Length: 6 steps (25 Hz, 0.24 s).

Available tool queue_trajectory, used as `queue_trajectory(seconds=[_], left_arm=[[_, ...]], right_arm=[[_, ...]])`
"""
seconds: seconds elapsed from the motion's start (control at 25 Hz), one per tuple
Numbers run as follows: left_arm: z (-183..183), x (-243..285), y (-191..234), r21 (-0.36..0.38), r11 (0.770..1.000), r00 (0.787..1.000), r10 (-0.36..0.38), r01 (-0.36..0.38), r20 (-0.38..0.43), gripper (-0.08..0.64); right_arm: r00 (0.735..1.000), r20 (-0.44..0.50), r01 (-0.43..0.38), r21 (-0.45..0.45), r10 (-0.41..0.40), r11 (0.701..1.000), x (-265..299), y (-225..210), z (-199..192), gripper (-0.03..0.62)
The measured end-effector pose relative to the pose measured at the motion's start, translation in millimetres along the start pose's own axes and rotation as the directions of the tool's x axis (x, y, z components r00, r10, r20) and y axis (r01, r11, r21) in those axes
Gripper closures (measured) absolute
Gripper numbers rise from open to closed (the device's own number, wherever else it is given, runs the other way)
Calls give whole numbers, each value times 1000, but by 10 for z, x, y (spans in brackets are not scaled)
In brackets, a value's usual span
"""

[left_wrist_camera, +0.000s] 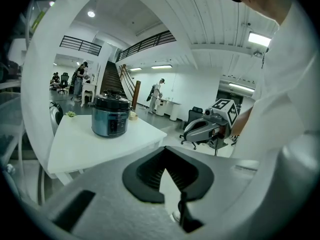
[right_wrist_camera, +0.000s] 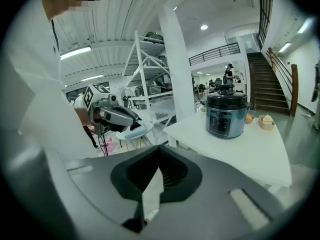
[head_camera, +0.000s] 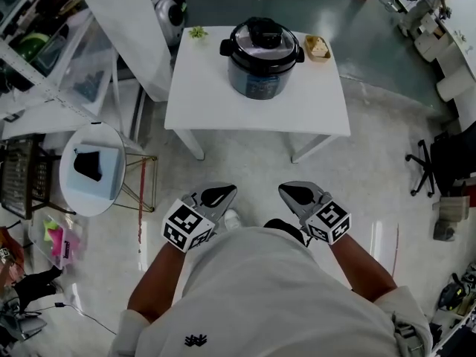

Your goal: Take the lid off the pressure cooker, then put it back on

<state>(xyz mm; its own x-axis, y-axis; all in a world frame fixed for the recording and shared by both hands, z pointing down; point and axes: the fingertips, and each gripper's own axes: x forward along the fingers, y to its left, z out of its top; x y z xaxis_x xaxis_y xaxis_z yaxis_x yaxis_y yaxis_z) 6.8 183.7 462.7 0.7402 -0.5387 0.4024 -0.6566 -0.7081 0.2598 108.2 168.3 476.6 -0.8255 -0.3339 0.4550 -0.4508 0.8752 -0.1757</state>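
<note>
Shirt [head_camera: 260, 296] at six o'clock; just past it, left gripper [head_camera: 220, 194] and right gripper [head_camera: 296, 193] are both closed, empty. Cooker [head_camera: 265, 69], lid [head_camera: 265, 34] on, stands on the table [head_camera: 216, 99] at twelve, well apart. Arriving with jaws closed would likely shove the lid, not grasp it.

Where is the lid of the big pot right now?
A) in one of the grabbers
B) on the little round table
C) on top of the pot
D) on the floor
C: the lid sits on top of the pressure cooker on the white table, and neither the left gripper nor the right gripper holds anything.
</note>
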Motion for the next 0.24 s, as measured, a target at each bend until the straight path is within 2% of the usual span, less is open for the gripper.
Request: queue_trajectory(seconds=[0.24], left_arm=[[-77,151,-205,8,1000,999,22,-22,-41,554]], right_arm=[[999,12,-32,-22,33,999,-233,-29,-70,580]])
